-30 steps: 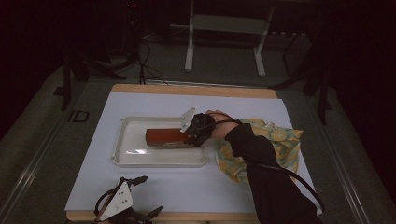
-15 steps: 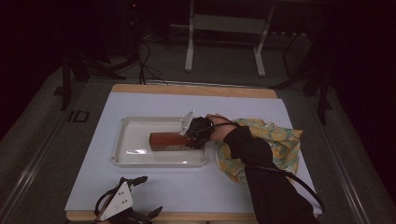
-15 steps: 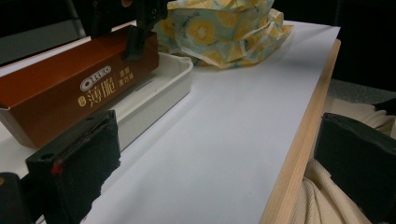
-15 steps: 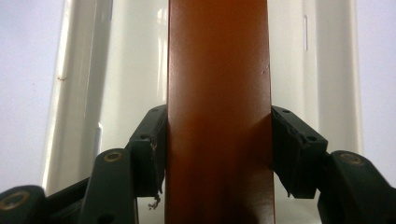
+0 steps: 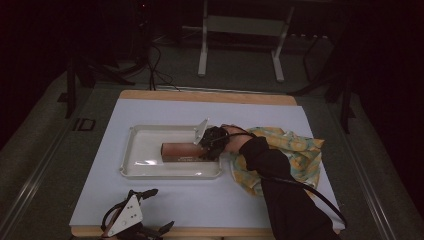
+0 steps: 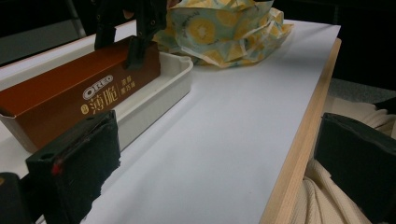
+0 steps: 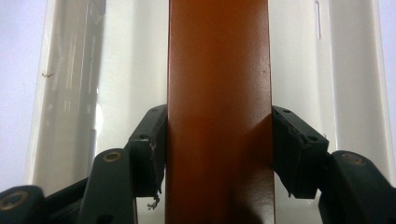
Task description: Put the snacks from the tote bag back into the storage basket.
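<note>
A long brown Oreo box point(image 5: 180, 151) lies lengthwise over the white tray point(image 5: 150, 175). My right gripper point(image 5: 207, 145) is shut on its right end, one black pad pressed to each long side point(image 7: 218, 154). The right gripper view looks along the box point(image 7: 218, 70), with the tray floor point(image 7: 70, 93) on both sides. In the left gripper view the tray's rim hides the bottom of the box point(image 6: 70, 102), so I cannot tell whether it touches the tray. My left gripper point(image 5: 157, 210) lies at the table's front edge, jaws wide open point(image 6: 217, 163) and holding nothing.
A crumpled yellow patterned cloth point(image 5: 295, 150) lies just right of the tray, under the person's black sleeve point(image 5: 280, 190). The table has a white top point(image 5: 200, 200) and a wooden front edge point(image 6: 299, 149). A metal stand point(image 5: 240, 45) is on the floor behind.
My right gripper has brought the box slightly lower and more level in the tray. The left gripper has not moved.
</note>
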